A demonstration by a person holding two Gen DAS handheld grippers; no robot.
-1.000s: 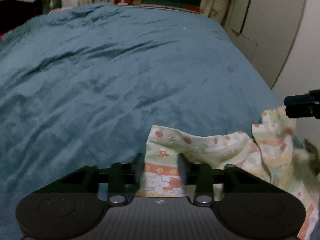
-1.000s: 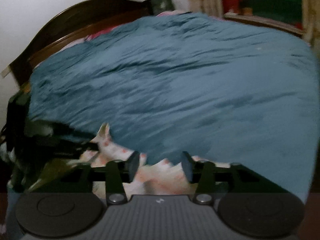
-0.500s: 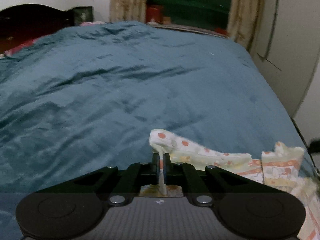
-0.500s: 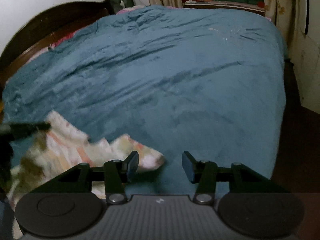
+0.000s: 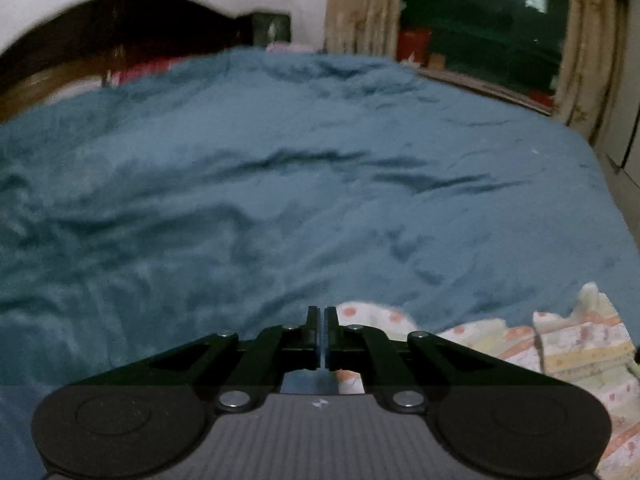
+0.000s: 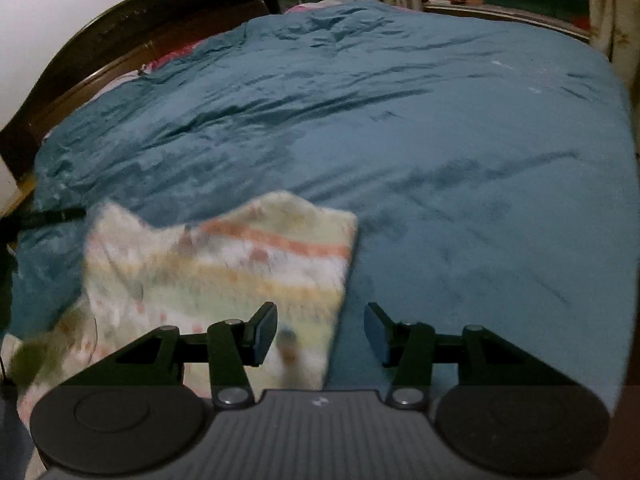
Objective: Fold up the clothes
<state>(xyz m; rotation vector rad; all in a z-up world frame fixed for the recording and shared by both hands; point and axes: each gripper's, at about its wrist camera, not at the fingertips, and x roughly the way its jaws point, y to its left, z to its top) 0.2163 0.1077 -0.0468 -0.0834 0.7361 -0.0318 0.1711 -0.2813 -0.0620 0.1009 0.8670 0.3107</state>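
One patterned garment (image 6: 224, 264) under and left of the open right claw (image 6: 320, 332).

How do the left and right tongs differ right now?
The left tongs are shut, pads together, while the right tongs stand open. The left tongs sit at the patterned garment's edge; whether they pinch it is hidden. The right tongs hold nothing, with that garment's corner below their gap. Both hang over the blue blanket.
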